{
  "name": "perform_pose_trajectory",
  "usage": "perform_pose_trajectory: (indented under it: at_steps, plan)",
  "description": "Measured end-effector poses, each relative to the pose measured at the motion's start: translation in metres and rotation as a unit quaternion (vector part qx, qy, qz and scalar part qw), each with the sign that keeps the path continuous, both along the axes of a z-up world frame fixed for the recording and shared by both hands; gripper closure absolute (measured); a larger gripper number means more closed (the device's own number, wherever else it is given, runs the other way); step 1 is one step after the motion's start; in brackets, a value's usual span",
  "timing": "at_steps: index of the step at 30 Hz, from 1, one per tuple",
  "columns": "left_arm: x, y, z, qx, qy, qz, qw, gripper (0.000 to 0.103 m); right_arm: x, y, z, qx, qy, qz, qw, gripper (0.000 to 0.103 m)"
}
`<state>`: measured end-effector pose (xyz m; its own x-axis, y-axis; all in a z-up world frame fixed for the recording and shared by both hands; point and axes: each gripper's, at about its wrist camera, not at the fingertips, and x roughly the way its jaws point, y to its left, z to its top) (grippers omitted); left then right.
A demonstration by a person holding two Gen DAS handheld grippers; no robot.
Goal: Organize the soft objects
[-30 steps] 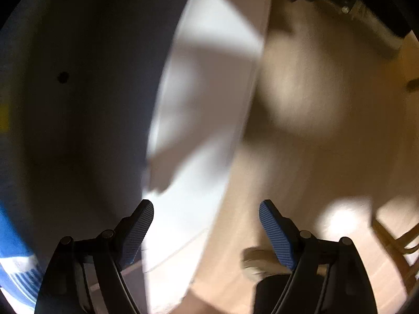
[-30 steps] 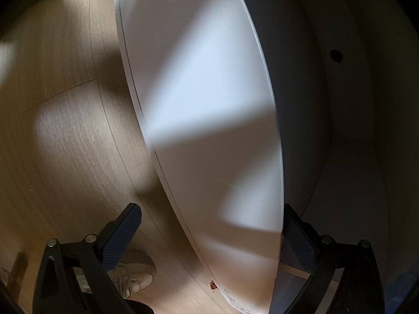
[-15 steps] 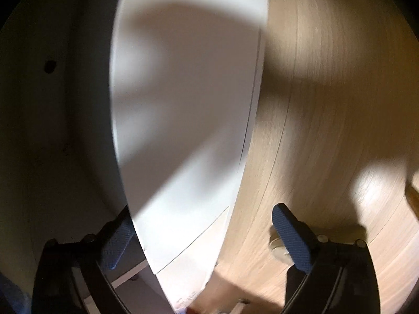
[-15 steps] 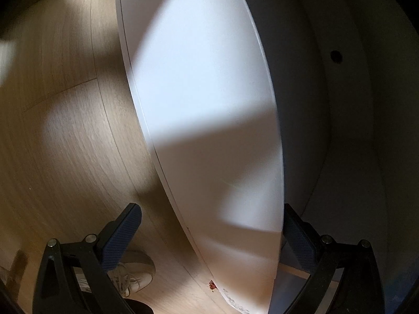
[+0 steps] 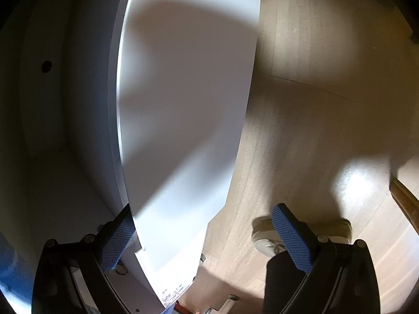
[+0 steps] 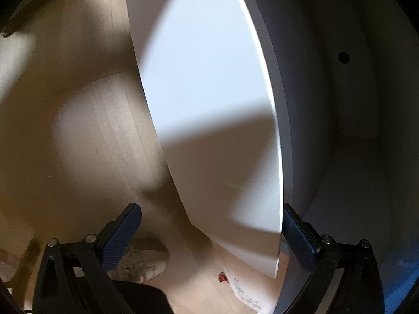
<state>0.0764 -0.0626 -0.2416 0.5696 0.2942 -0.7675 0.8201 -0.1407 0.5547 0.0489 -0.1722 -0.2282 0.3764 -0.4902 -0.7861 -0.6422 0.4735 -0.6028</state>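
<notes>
The white panel (image 5: 183, 120) covers half of the left tool's (image 5: 207, 238) left finger. A shoe (image 5: 264, 235) is mostly hidden behind its right finger. Printed text on the panel's bottom is too small to read.

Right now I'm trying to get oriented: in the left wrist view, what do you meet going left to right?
Cabinet interior → white door → wooden floor → pale shoe.
</notes>
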Motion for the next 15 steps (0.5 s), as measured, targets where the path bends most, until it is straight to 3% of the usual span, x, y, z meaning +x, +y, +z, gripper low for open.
perform_pose_trajectory:
  at_steps: [15]
  plan:
    - [-0.064, 0.014, 0.005, 0.027, 0.02, 0.009, 0.9994, 0.001, -0.058, 0.021, 0.015, 0.018, 0.061, -0.02, 0.998, 0.0]
